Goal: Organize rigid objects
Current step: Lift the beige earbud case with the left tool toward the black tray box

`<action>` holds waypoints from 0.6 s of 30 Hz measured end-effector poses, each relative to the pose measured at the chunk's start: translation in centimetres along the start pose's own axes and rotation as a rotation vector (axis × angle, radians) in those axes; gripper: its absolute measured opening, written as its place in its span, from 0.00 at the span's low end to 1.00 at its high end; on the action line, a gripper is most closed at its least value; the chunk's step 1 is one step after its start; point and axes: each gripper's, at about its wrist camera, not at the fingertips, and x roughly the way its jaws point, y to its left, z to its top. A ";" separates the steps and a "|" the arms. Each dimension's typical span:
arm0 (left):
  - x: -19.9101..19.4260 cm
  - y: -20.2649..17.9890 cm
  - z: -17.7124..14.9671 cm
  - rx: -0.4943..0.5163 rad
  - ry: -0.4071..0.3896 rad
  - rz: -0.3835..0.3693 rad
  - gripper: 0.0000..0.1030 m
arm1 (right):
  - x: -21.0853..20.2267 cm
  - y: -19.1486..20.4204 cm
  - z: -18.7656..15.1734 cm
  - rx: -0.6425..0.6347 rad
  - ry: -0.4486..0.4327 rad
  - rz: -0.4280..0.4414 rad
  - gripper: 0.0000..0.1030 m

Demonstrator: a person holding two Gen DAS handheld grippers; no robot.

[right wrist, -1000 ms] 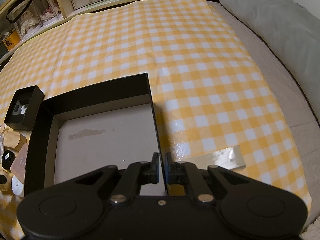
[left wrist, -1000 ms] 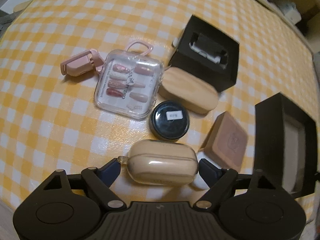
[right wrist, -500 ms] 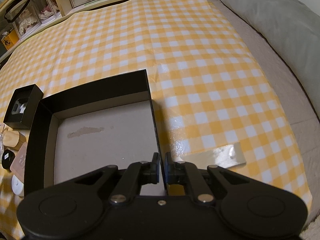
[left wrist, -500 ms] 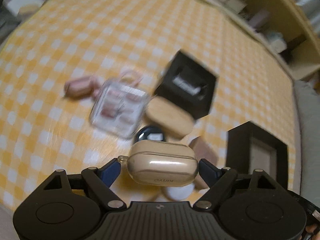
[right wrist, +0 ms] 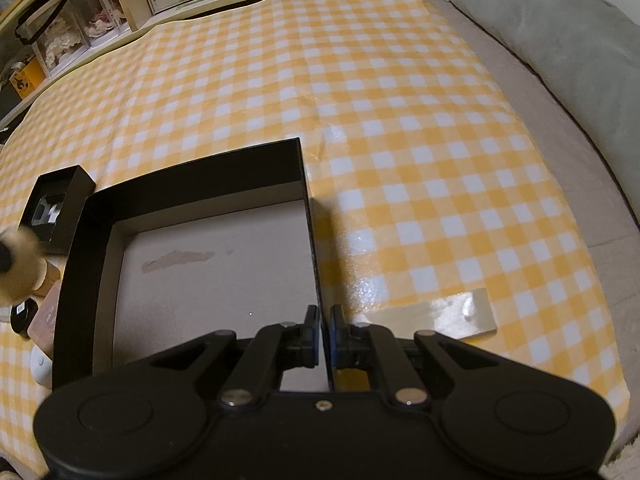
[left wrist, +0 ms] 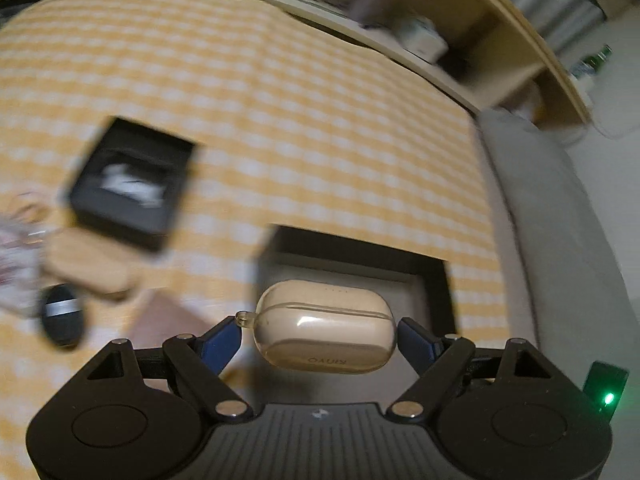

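Motion blur smears my left view: small black box (left wrist: 132, 184), round jar (left wrist: 63, 316), shelf items unreadable.

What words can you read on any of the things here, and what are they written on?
"KINYO", seen upside down, on the front of the beige earbud case held in the left gripper.
Round black jar: it has a pale label, too blurred to read.
Small black box: there is something white inside, too blurred to read.
Large black box, pinched at its wall by the right gripper: no writing shows.
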 end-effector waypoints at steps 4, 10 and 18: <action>3.5 -3.8 0.3 0.022 0.018 -0.022 0.82 | -0.2 0.1 -0.3 -0.012 -0.001 0.006 0.05; 8.8 -6.3 0.5 0.017 0.020 0.017 0.82 | -0.1 -0.3 -0.4 -0.006 0.003 0.029 0.05; 12.6 -6.7 0.1 -0.010 0.009 0.007 0.82 | -0.1 -0.2 -0.5 -0.008 0.001 0.040 0.06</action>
